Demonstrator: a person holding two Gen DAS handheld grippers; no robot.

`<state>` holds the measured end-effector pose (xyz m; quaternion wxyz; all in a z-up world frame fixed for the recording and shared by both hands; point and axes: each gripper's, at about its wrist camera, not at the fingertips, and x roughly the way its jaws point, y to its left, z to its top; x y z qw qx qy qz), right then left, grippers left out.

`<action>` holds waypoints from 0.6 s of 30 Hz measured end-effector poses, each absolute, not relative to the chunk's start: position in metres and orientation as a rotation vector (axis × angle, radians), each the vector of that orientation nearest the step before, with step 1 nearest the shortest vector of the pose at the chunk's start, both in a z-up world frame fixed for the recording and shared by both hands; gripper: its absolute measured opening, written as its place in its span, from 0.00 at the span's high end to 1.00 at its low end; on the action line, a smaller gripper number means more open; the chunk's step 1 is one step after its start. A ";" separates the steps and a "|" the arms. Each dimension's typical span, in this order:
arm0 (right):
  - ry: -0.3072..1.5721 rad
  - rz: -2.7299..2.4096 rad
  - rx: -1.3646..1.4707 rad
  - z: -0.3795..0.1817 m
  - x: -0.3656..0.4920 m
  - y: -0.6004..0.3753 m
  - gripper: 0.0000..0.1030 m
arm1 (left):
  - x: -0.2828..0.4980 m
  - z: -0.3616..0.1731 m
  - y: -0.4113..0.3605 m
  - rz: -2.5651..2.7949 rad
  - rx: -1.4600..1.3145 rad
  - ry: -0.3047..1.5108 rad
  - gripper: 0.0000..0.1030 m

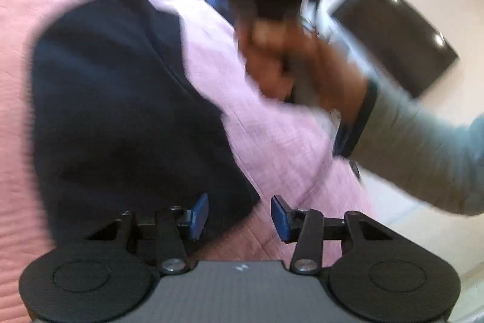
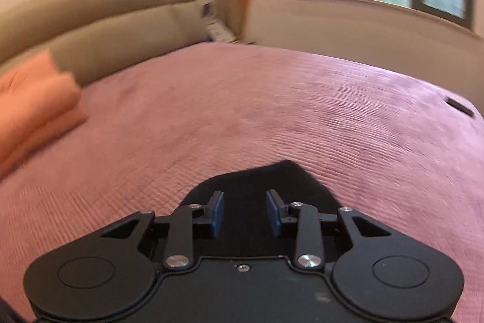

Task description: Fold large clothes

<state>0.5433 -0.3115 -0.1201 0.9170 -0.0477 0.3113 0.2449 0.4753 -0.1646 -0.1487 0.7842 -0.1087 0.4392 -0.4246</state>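
While dark garment [image 1: 121, 111] lies lengthwise on pink bedspread [image 1: 272, 141], left tongs [image 1: 239, 215] and right tongs [image 2: 245, 214] agape, empty

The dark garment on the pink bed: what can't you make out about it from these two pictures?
- Dark garment, left wrist view: motion blur hides what kind it is and any folds.
- Right wrist view: the right gripper covers all but one corner.
- Person's hand, left wrist view: smeared; what it grips is unreadable.
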 end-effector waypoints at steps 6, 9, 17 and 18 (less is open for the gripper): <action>0.757 0.271 -0.379 -0.192 0.566 -0.299 0.71 | 0.528 -0.152 -0.124 -0.631 -0.355 0.810 0.54; 0.805 0.243 -0.212 -0.216 0.563 -0.337 0.65 | 0.542 -0.185 -0.133 -0.673 -0.393 0.870 0.60; 0.793 0.131 -0.126 -0.195 0.557 -0.356 0.59 | 0.507 -0.209 -0.157 -0.780 -0.164 0.987 0.62; 0.777 0.127 -0.119 -0.184 0.551 -0.356 0.59 | 0.507 -0.212 -0.155 -0.778 -0.160 0.997 0.62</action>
